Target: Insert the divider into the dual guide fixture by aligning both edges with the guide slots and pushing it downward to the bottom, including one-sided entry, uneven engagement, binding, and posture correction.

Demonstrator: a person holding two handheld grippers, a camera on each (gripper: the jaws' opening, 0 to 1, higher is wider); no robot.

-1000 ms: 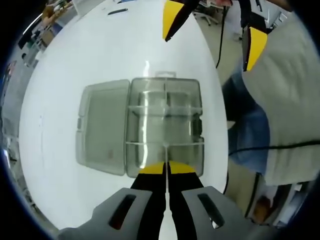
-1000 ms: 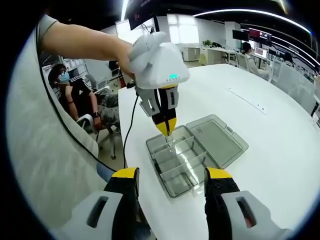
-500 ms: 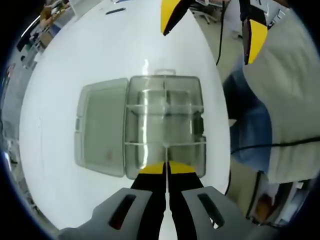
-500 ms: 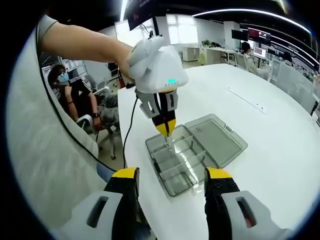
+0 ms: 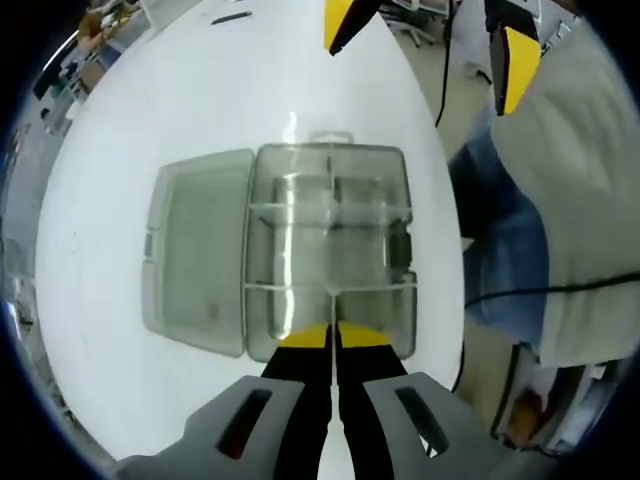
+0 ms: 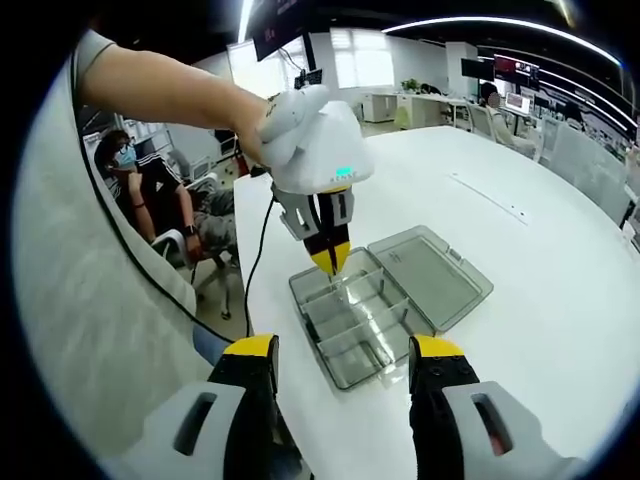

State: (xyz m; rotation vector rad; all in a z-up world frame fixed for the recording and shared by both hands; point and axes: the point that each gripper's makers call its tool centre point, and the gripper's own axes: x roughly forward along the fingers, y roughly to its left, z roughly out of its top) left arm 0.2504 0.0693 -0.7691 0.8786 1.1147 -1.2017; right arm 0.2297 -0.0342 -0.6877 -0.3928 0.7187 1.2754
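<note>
Left hand-held gripper (image 5: 332, 335), jaws pinched on the thin clear plastic divider (image 5: 331, 292), hovers over the smoky compartment box (image 5: 328, 250); right hand-held gripper (image 6: 343, 350) gapes wide, empty. Any tilt risks one-sided binding.

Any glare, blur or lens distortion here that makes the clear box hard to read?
Left gripper view: fisheye bends the white table edges; soft glare streaks on the clear compartment box blur its thin dividers. Right gripper view: sharp on the box and left gripper; ceiling light strips flare overhead, with bright reflections across the box's compartments.
</note>
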